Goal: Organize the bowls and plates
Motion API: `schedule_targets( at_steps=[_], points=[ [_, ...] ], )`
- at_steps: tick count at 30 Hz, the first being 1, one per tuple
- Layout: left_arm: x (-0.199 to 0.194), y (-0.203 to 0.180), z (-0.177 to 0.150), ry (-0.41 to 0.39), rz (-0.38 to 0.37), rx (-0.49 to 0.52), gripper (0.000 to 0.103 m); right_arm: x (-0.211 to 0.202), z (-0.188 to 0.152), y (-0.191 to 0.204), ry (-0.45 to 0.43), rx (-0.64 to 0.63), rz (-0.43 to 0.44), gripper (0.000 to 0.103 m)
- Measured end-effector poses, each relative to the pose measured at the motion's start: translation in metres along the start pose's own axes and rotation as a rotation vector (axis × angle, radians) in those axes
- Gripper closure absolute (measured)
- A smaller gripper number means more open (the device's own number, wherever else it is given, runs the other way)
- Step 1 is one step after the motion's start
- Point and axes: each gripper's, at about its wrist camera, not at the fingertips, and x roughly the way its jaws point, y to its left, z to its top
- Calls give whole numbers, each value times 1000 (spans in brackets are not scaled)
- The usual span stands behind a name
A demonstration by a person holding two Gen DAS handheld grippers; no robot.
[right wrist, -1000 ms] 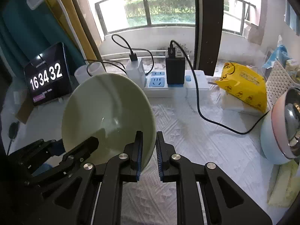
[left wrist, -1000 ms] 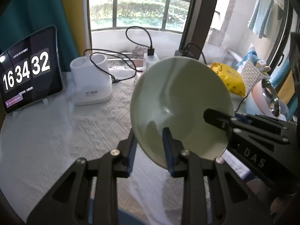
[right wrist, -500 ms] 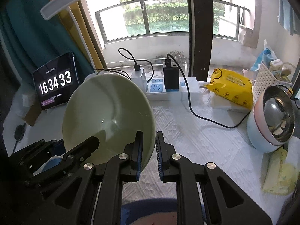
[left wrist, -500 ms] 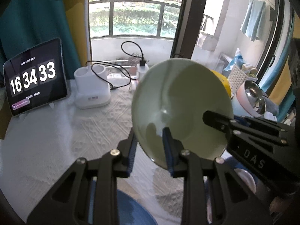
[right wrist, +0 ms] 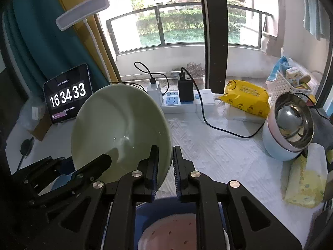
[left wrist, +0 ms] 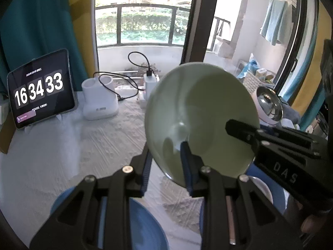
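A pale green bowl [left wrist: 199, 112] is held tilted in the air, its inside facing both cameras; it also shows in the right wrist view [right wrist: 118, 129]. My left gripper [left wrist: 166, 166] is shut on its lower left rim. My right gripper [right wrist: 164, 166] is shut on its right rim. A blue plate [left wrist: 143, 227] lies on the table below the left gripper. Below the right gripper a pink speckled dish [right wrist: 172, 231] sits on a blue dish [right wrist: 164, 205].
A clock tablet [left wrist: 41, 89], a white charger stand [left wrist: 100, 102], a power strip [right wrist: 183, 102], a yellow wipes pack [right wrist: 245, 100], a steel bowl in a pale pot [right wrist: 291, 125] and a tissue pack [right wrist: 303, 181] stand around the white tablecloth [right wrist: 218, 145].
Both grippers have lifted the green bowl higher and drawn back. The blue plate and the pink dish have come into view below them.
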Motion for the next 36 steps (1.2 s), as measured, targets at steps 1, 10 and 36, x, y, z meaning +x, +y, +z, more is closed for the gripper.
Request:
schedule_targets(
  at_steps=[1,10,36],
  points=[
    [-1,0,0,0,-1,1,75,-2,-1,0,-2,1,0,88],
    [-9,-9,-8,2,-13,13,75,-18,-12,-5,-19,13,-2,88],
    [-27,-42,-31,1,-45,71,75,-51,-45,-27,-37,57,-14,88]
  ],
)
